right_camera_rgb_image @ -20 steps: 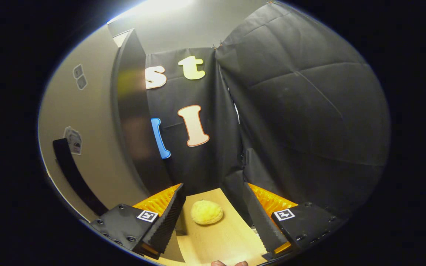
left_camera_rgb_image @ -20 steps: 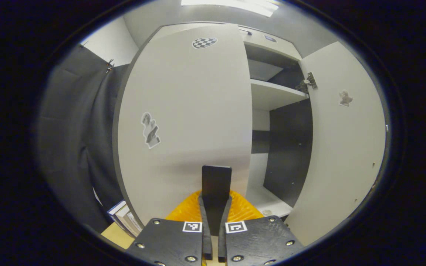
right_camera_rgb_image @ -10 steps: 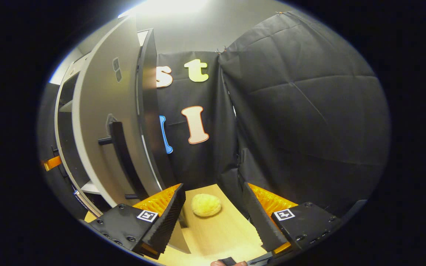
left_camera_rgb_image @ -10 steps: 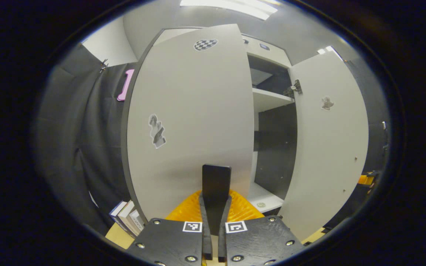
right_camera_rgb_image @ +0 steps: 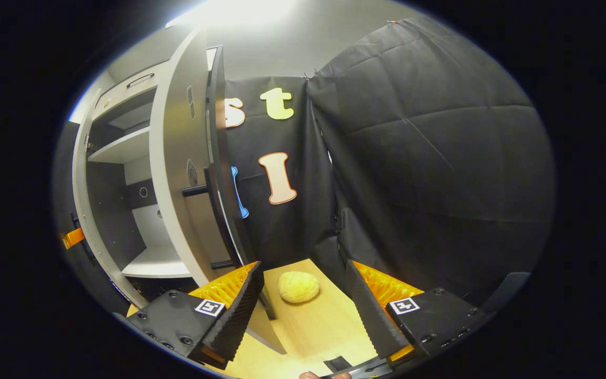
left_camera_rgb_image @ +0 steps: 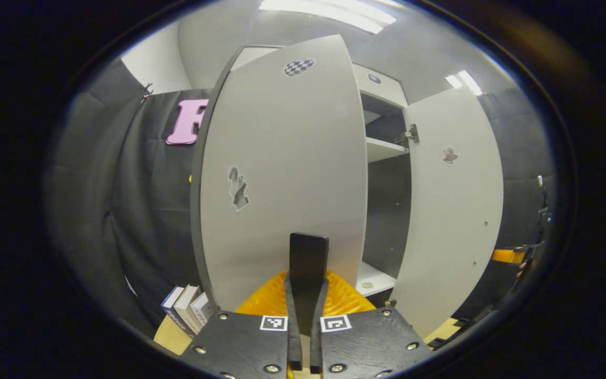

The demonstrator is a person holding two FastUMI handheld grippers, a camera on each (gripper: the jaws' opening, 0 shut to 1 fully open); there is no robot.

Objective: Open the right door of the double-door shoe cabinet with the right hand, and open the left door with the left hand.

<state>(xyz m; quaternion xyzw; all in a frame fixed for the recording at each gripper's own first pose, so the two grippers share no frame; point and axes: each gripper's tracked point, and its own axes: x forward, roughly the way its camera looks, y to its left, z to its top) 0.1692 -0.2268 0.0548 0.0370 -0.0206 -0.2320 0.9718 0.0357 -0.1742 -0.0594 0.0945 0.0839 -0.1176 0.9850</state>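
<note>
Progress: your left hand-held gripper (left_camera_rgb_image: 305,295) pinches the left door's handle (left_camera_rgb_image: 309,260), left door (left_camera_rgb_image: 282,173) swung partly out | right door (left_camera_rgb_image: 453,210) stands wide open, your right hand-held gripper (right_camera_rgb_image: 303,310) spread, empty | left: finish the swing | room: table (right_camera_rgb_image: 308,326) with a yellow lump (right_camera_rgb_image: 298,287), books (left_camera_rgb_image: 187,305) at near left.

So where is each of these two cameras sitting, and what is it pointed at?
Left gripper view: rides the left gripper, facing the left door up close; its fingers clamp the door's handle.
Right gripper view: rides the right gripper, facing the booth corner past the right door; open fingers, fingertips at bottom edge.
Shared: the open cabinet's shelves.
</note>
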